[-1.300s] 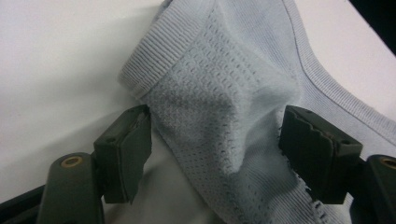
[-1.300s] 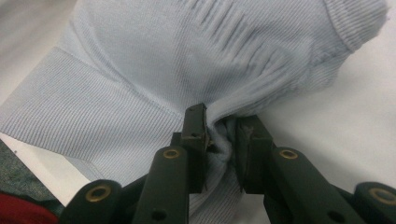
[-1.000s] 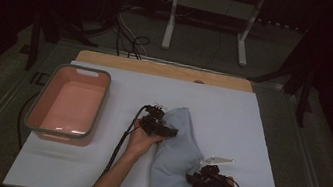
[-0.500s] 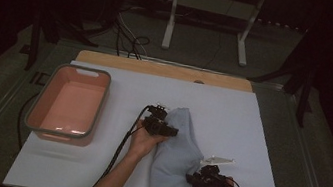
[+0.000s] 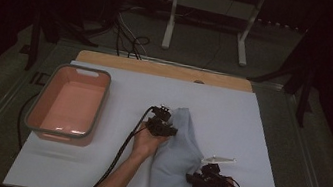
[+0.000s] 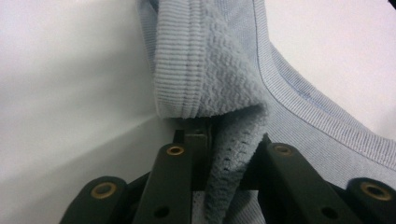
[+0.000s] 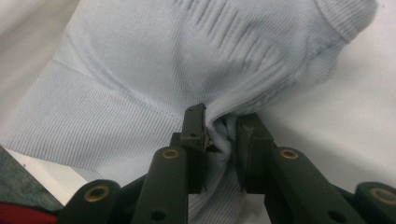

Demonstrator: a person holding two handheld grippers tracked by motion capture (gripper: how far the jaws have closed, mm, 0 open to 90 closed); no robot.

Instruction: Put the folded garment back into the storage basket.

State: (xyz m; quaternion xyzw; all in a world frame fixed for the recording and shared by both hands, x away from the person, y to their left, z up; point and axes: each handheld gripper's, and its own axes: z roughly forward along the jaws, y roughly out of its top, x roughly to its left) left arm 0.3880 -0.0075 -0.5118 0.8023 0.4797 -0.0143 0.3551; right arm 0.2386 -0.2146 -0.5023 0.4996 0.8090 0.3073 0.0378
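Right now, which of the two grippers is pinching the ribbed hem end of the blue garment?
The left gripper, at the far end of the light blue garment: ribbed hem beside its jaws. The right gripper pinches smoother fabric at the near end.

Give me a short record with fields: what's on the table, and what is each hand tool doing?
Surface: white table top
Garment: folded light blue knit garment, lying flat
Container: pink tub with grey rim, left of the garment, nothing in it
Left gripper: jaws have just been closing, pinching the garment's ribbed edge
Right gripper: clamped on a bunch of the fabric at the near end
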